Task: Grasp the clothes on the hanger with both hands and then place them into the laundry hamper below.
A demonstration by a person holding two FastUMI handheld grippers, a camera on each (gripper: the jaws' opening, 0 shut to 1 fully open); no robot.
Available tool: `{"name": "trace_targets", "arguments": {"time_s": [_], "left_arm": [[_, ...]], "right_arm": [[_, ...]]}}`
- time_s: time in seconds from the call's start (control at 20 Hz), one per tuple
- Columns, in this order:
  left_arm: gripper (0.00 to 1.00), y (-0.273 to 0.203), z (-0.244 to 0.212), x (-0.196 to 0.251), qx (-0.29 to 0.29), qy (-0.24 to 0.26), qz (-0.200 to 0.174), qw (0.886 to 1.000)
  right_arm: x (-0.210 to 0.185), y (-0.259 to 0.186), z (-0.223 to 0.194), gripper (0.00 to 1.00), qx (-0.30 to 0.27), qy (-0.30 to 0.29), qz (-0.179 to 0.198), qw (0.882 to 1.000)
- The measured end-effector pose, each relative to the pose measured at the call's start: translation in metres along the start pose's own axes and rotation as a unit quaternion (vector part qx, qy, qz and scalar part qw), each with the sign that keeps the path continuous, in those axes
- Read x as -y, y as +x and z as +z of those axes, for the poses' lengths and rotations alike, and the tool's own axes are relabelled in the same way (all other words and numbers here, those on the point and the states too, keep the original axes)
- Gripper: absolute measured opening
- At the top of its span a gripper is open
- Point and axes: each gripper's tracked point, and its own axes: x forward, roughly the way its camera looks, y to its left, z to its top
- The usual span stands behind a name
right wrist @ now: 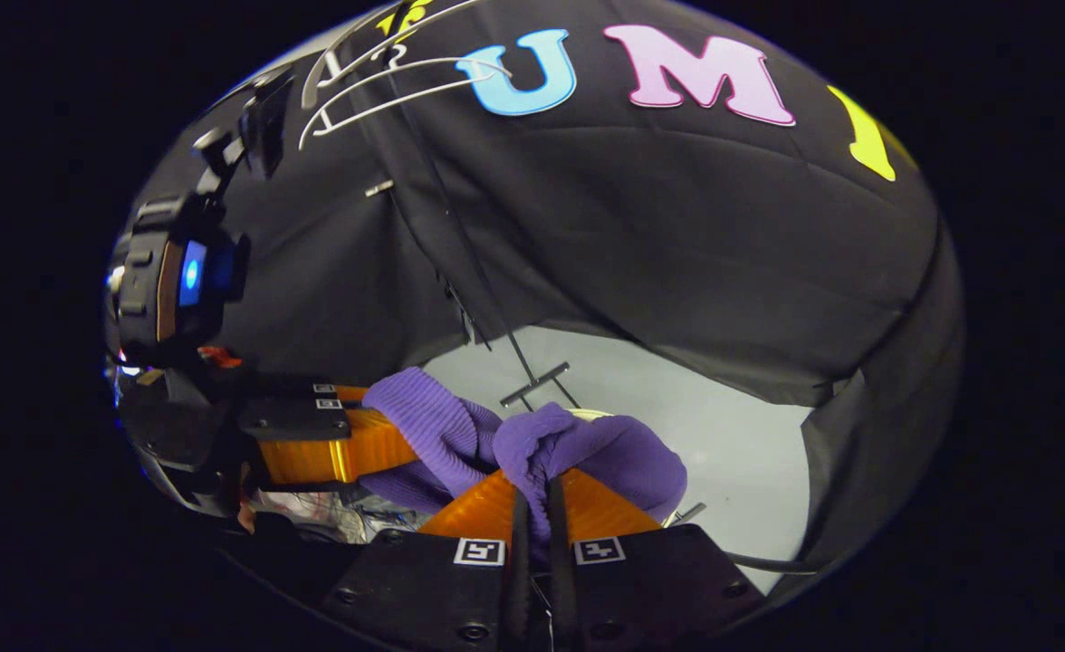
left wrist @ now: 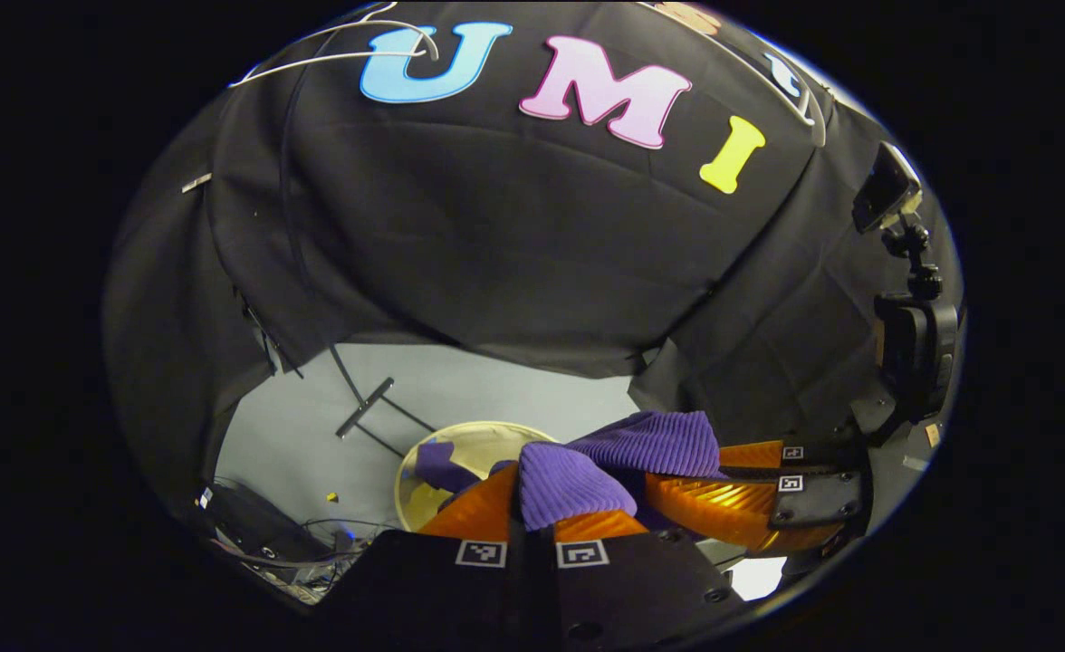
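Both claws pinch the purple knit (left wrist: 578,484) — left gripper (left wrist: 532,521) and right gripper (right wrist: 532,507) bunch it tight; soft, light, floppy stuff. Hamper (left wrist: 460,435) sits right below — grip on thick folds looks best.

Left tool (left wrist: 532,516) pinching purple garment (left wrist: 578,480), hamper (left wrist: 496,430) below

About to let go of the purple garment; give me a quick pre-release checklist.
1. Left tongs clamped on purple garment: ok.
2. Right tongs clamped on garment: ok.
3. Garment off the white hangers: ok.
4. Hamper below the garment: ok, rim shows under the cloth in the left gripper view.
5. Garment centred over the hamper opening: cannot tell.
6. Cloth already hanging inside the hamper: cannot tell.
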Motion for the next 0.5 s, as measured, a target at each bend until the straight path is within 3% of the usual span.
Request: {"name": "trace_targets", "arguments": {"time_s": [0.35,0.5], "left_arm": [[0.05,0.006,-0.009,-0.006,-0.014,-0.011,0.022,1.000],[0.11,0.001,-0.013,-0.010,-0.026,-0.023,0.023,0.999]], "right_arm": [[0.004,0.000,-0.009,0.13,-0.028,-0.001,-0.006,1.000],[0.012,-0.004,-0.018,0.13,-0.044,-0.006,-0.014,0.999]]}}
